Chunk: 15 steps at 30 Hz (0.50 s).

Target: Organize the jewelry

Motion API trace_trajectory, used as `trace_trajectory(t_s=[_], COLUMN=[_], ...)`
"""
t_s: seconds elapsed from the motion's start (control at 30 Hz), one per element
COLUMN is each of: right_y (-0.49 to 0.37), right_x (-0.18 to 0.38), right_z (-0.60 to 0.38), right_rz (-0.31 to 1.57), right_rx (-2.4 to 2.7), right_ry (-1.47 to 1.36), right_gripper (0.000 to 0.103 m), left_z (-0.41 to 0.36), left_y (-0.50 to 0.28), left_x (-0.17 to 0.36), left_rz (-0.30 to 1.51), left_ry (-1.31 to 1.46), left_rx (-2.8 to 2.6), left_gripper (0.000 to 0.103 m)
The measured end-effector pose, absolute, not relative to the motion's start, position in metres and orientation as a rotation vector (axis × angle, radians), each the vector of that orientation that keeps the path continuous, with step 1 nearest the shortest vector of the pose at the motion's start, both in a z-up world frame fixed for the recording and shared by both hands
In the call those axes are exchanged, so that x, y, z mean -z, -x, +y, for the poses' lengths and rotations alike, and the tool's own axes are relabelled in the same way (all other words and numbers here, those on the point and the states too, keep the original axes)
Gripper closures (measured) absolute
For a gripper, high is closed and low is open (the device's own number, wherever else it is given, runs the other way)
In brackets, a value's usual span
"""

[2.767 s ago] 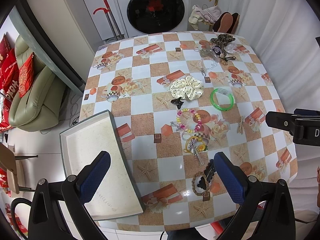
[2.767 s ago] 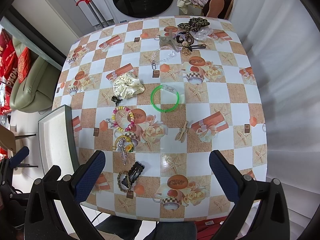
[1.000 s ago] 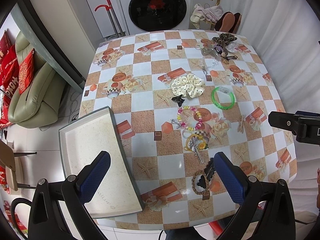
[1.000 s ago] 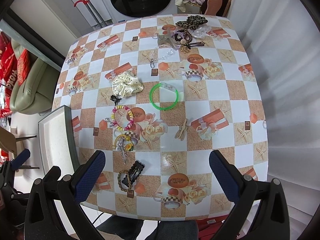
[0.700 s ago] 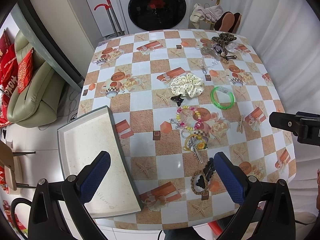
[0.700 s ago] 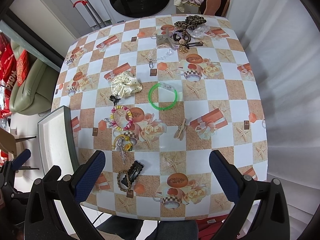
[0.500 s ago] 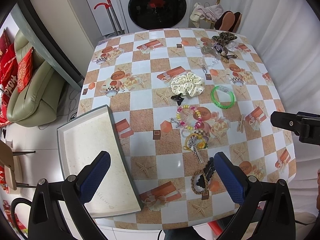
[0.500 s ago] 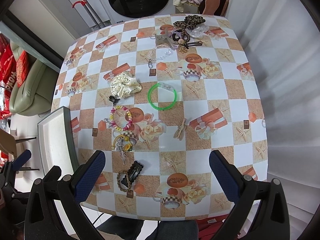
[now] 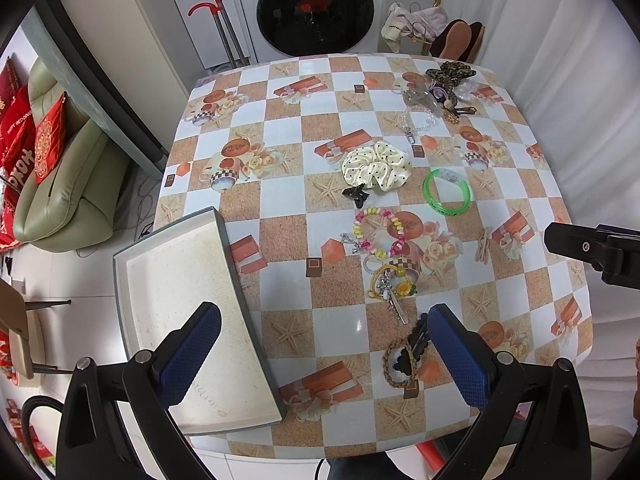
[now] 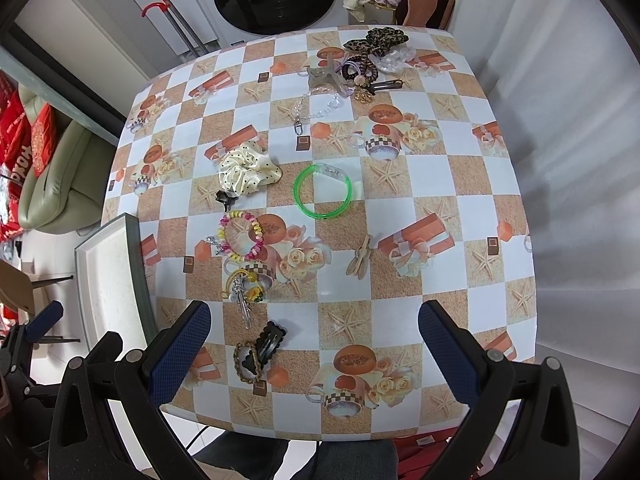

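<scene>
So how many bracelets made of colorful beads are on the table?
1. The beaded bracelet lies near the table's middle, just nearer than the cream scrunchie and left of the green bangle. The far pile may hide more.

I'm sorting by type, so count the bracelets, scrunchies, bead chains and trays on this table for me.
Bracelets: 3 (green bangle, beaded bracelet, braided bracelet)
Scrunchies: 2 (cream scrunchie, leopard scrunchie)
Bead chain: 1
Tray: 1
Total: 7
</scene>
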State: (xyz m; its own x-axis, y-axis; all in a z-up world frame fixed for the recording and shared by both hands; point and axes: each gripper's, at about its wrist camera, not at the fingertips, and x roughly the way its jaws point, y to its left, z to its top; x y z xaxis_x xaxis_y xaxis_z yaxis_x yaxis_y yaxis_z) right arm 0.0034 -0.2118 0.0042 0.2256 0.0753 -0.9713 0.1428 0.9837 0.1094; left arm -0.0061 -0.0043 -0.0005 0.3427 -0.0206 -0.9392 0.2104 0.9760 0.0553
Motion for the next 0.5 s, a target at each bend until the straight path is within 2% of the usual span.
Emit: trace_trajectory(t_s=[0.5], right_y=[0.005], right_x=[0.019], right_z=[-0.236], right_rz=[1.398], right_rx=[0.086], right_ry=[-0.261], right_gripper=[0.0], left_z=[0.005], left_y=[0.006], left_x=[0.025], left_rz=[1.283], left_ry=[-0.152], left_rx=[0.126], left_gripper=[0.0])
